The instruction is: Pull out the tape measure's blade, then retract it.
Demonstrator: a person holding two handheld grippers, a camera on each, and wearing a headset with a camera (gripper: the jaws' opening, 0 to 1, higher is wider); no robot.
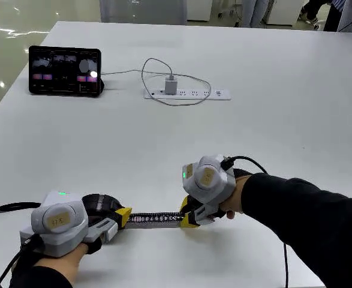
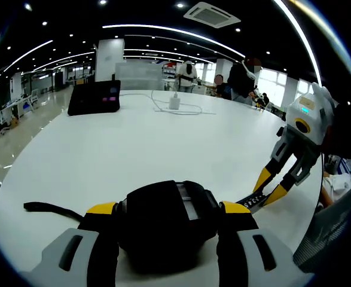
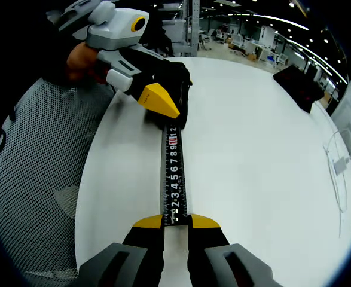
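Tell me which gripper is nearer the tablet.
Left. The left gripper, shut on the tape measure case, lies on the tablet's side of the table; the right gripper, pinching the blade, lies farther right.

Both handheld grippers low, jaws facing each other, each closed on something.
Grey-white, yellow-tipped left gripper (image 1: 113, 223) clamps the black tape-measure case (image 2: 163, 224). The matching right gripper (image 1: 187, 214), on a black-sleeved arm (image 1: 307, 210) reaching in from the right, pinches the end of the dark numbered blade (image 3: 172, 173).
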